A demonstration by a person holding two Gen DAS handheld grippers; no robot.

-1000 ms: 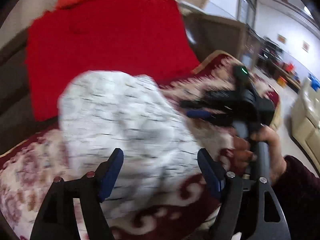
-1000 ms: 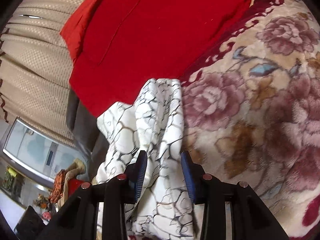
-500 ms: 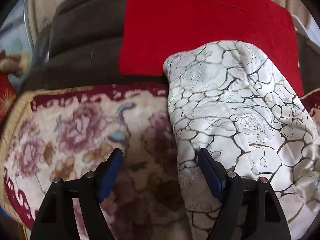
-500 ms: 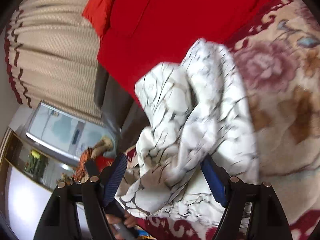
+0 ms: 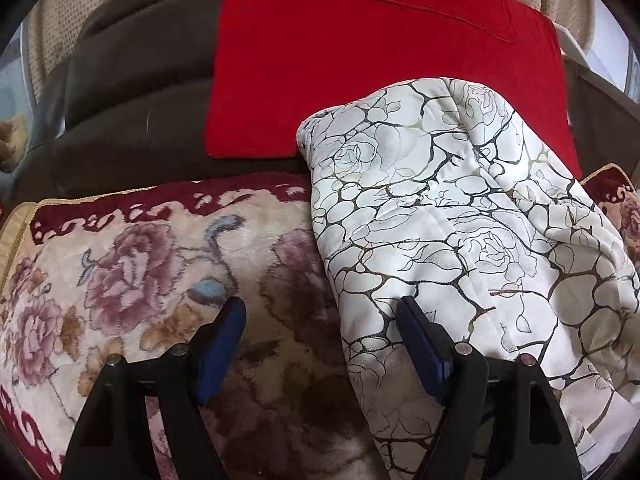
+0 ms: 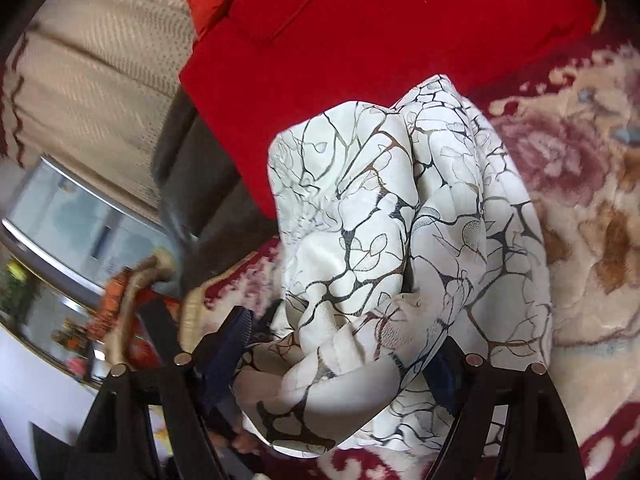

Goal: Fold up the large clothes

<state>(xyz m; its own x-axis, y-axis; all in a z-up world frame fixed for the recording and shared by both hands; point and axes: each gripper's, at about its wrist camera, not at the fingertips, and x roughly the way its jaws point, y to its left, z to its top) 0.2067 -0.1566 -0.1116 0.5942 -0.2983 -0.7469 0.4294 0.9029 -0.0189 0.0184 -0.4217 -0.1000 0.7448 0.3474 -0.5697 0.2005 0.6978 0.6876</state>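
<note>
Garment [image 5: 452, 216] lies bunched on floral blanket [image 5: 132, 264], far end against red cushion [image 5: 360, 48]. Left gripper [image 5: 320, 344] jaws apart, astride garment edge. Right gripper [image 6: 340, 364] spread, cloth heaped between (not pinched). Risk: closing now grabs several layers, skews fold.

Smooth white garment [image 5: 460, 216] on plush floral blanket [image 5: 132, 264].
</note>
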